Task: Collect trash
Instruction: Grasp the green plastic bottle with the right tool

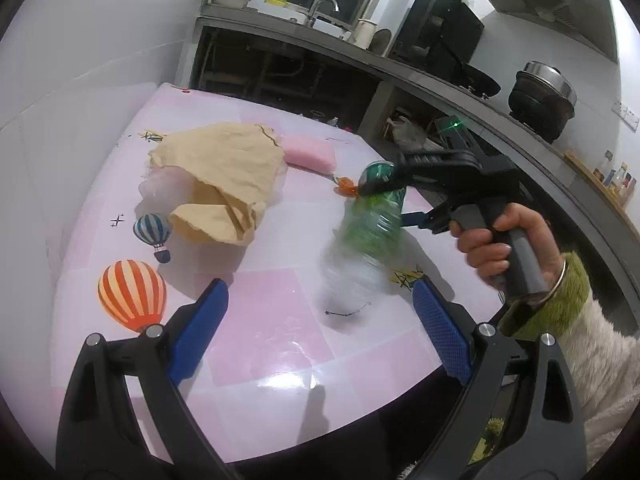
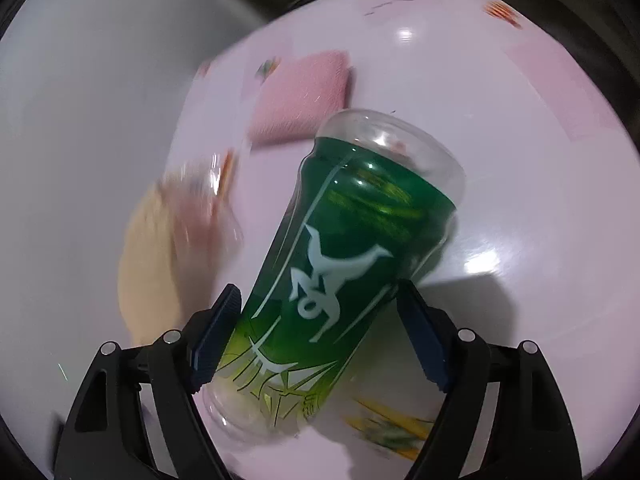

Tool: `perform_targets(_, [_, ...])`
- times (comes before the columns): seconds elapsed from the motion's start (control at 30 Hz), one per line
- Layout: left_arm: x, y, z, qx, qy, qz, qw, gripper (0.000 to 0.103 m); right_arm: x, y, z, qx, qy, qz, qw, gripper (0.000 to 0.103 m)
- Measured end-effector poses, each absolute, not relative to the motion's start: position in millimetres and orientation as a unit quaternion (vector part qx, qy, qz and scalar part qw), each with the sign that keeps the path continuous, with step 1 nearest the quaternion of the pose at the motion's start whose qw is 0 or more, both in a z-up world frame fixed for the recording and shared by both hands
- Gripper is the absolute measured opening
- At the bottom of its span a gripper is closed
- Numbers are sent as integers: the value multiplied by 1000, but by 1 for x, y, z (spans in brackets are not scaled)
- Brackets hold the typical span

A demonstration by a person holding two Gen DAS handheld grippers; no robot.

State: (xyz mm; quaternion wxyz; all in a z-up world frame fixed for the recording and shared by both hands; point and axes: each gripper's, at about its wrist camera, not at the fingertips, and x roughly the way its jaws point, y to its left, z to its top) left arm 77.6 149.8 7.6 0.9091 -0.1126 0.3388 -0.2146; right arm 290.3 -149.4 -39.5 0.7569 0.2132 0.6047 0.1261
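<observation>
Left wrist view: left gripper [image 1: 316,328] nearest, jaws spread wide, nothing between them, above pink table [image 1: 264,292]. Beyond, plastic bottle [image 1: 368,232], blurred, tilted, in right gripper [image 1: 390,200].

Right wrist view: bottle [image 2: 344,264] between both pads [image 2: 218,340], touching, gripped; pink sponge [image 2: 300,100] behind.

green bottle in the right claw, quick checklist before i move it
1. Right claw gripping the green-labelled clear plastic bottle: ok, both pads touch it.
2. Bottle lifted off the pink table: cannot tell, blurred.
3. Left claw open, empty: ok.
4. Bin in view: not ok, none shows.
5. Rest collected: not ok, crumpled tan paper and pink rectangular pad lie on the table.
</observation>
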Motion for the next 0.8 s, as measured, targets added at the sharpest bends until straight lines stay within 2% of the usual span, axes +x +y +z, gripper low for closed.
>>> perform_targets(0.17, [79, 145, 5, -115, 343, -226, 904, 89, 275, -153, -28, 87, 615, 104, 777, 78])
perform_targets(0.23, [80, 142, 4, -114, 345, -228, 903, 89, 264, -154, -21, 59, 600, 92, 793, 83])
perform_targets(0.6, [84, 133, 4, -108, 347, -229, 903, 89, 212, -165, -14, 32, 559, 79, 825, 85])
perform_targets(0.7, [87, 128, 5, -103, 346, -234, 903, 89, 213, -168, -21, 46, 561, 72, 823, 70])
perform_targets(0.8, [90, 122, 6, -101, 344, -241, 902, 89, 207, -177, -23, 65, 559, 69, 824, 69])
